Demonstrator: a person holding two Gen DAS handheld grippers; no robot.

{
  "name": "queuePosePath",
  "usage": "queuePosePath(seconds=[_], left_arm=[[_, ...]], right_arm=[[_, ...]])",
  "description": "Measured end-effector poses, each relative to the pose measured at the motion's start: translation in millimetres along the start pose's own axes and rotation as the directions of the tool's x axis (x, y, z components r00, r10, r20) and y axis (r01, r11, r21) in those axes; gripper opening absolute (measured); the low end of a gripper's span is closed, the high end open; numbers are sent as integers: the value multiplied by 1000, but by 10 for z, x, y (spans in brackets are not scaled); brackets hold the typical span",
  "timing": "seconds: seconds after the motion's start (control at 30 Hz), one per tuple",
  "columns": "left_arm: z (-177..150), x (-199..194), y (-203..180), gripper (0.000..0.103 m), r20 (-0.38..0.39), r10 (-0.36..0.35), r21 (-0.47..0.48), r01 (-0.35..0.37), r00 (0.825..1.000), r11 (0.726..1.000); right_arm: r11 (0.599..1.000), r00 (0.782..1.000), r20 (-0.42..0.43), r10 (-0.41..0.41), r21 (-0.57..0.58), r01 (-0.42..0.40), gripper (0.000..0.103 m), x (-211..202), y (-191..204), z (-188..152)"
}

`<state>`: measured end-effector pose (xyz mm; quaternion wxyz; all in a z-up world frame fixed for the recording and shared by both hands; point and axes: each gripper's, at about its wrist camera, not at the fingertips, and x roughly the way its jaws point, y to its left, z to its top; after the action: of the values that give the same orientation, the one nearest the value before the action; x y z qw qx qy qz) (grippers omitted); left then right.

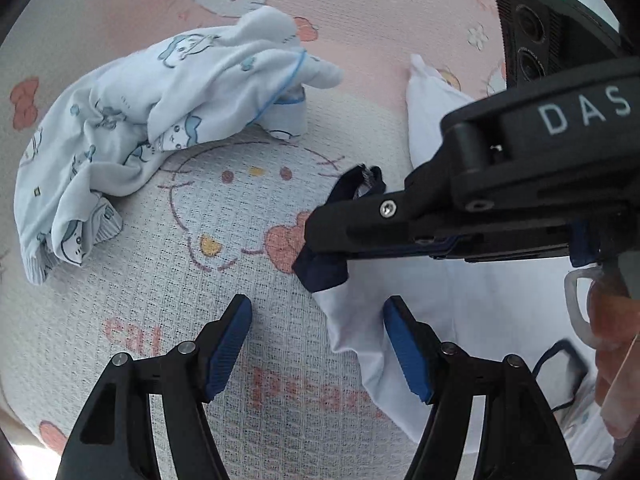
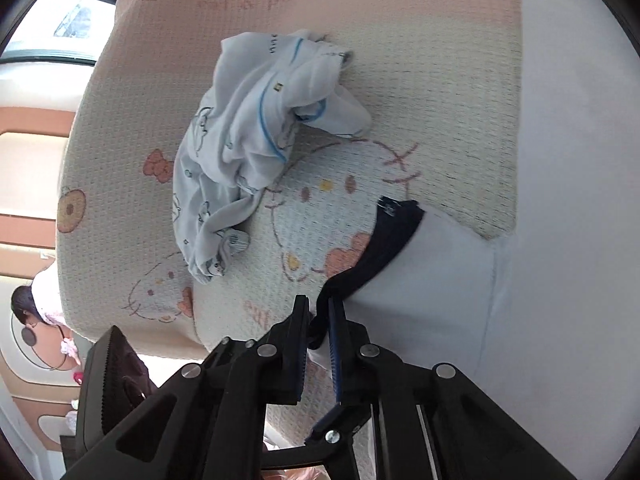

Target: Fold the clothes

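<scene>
White shirt (image 2: 440, 280) (navy cuff (image 2: 394, 236))

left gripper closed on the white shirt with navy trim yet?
No. The left gripper stands open: one pad rests at the edge of the white shirt with navy trim, the other over bare blanket.

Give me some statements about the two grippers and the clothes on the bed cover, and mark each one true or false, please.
1. The right gripper is shut on the dark navy trim of the white garment. True.
2. The left gripper grips the crumpled light blue garment. False: its jaws are open, and that garment lies apart from it, farther up the cover.
3. The light blue garment is already folded neatly. False: it lies in a crumpled heap.
4. The cover under the clothes has a cartoon cat print. True.
5. The white garment lies partly between the left gripper's open jaws. True.
</scene>
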<state>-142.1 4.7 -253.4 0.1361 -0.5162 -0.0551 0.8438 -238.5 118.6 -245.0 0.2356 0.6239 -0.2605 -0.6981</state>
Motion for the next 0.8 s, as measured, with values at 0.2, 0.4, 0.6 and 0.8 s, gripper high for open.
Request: queuePosePath(seconds=[0.2,0.4,0.6,0.8], left_arm=[[108,5,165,25,-16,29,-58,-30,999,998],[89,-54,164,10,13,99,14,-99,995,995],[226,32,268,8,31,317,73,-319,948,945],[294,-240,798,8,33,-14,-184,20,999,983]], right_arm=[[980,986,46,-162,-108,166,8,-205,187,106],[918,930,88,-358,-148,367,45,-482,-23,-20],[922,921,70,-383,-41,386,45,-779,-541,-213],[917,913,85,-398,60,394,45,-1060,-865,-476]])
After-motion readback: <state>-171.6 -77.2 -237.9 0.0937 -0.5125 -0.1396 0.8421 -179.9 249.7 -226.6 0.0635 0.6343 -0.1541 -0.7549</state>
